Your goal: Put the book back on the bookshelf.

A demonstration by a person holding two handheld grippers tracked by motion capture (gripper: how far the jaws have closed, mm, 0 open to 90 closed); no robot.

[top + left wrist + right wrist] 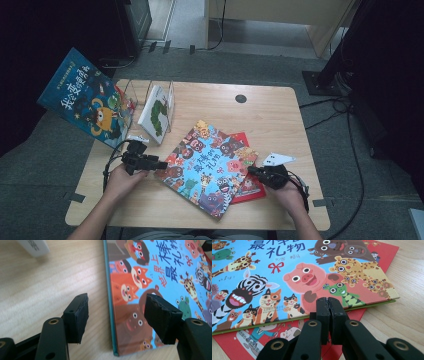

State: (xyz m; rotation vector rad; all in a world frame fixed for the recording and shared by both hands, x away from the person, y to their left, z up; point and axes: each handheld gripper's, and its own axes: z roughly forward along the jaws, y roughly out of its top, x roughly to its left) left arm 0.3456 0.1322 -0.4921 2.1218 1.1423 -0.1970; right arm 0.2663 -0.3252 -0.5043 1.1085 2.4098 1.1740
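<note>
A blue picture book (207,167) with cartoon animals lies at an angle in the middle of the wooden table (270,125), on top of a red book (250,187). My left gripper (162,164) is at the blue book's left edge. In the left gripper view my left gripper (116,300) stands open, one jaw over bare wood and the other over the cover (160,277), with the spine edge below the gap. My right gripper (250,170) is at the books' right side. In the right gripper view my right gripper (329,300) is shut with nothing between its pads, low over the red book (242,345) beside the blue book (287,277).
A clear book stand (150,92) at the back left holds a white book (157,112) with a green caterpillar. A dark blue book (87,97) leans beyond the table's left corner. A black round cap (241,98) sits near the far edge.
</note>
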